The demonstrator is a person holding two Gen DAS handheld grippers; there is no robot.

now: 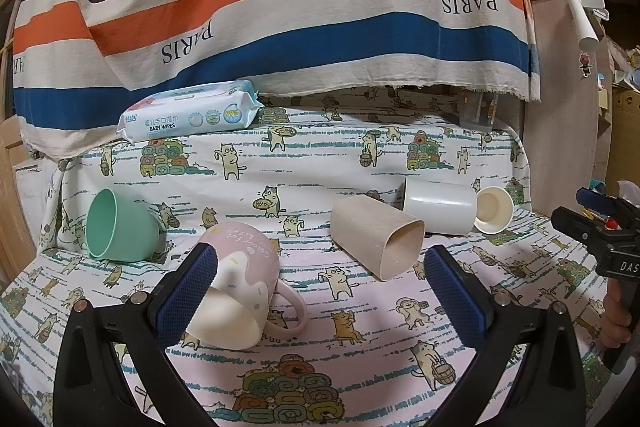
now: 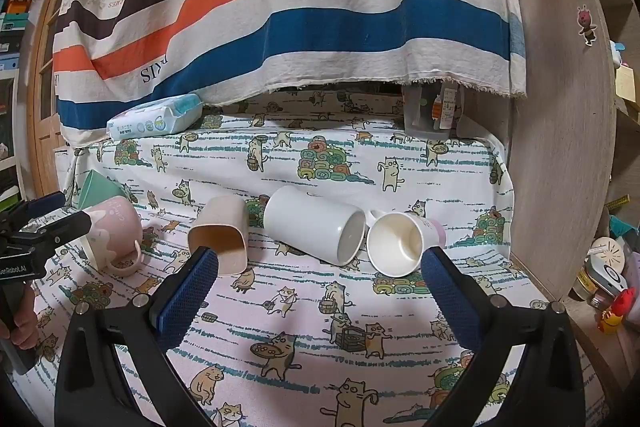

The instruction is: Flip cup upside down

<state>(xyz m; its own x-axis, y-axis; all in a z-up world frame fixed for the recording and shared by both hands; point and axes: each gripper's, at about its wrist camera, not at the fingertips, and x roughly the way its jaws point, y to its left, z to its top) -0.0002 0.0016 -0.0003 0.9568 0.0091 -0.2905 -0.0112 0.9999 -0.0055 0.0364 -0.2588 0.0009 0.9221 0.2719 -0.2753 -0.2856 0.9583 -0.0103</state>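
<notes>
We note the pink mug (image 1: 236, 283) lying tilted on the cat-print cloth (image 1: 360, 367), mouth toward us, against our left gripper (image 1: 320, 291)'s left finger, jaws spread and empty, right gripper (image 2: 320, 291) likewise spread, farther off.

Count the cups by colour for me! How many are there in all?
Green cup: 1
Pink mug: 1
Beige cup: 1
White cup: 1
White mug with pink base: 1
Total: 5, all lying tipped on the cat-print cloth.
</notes>
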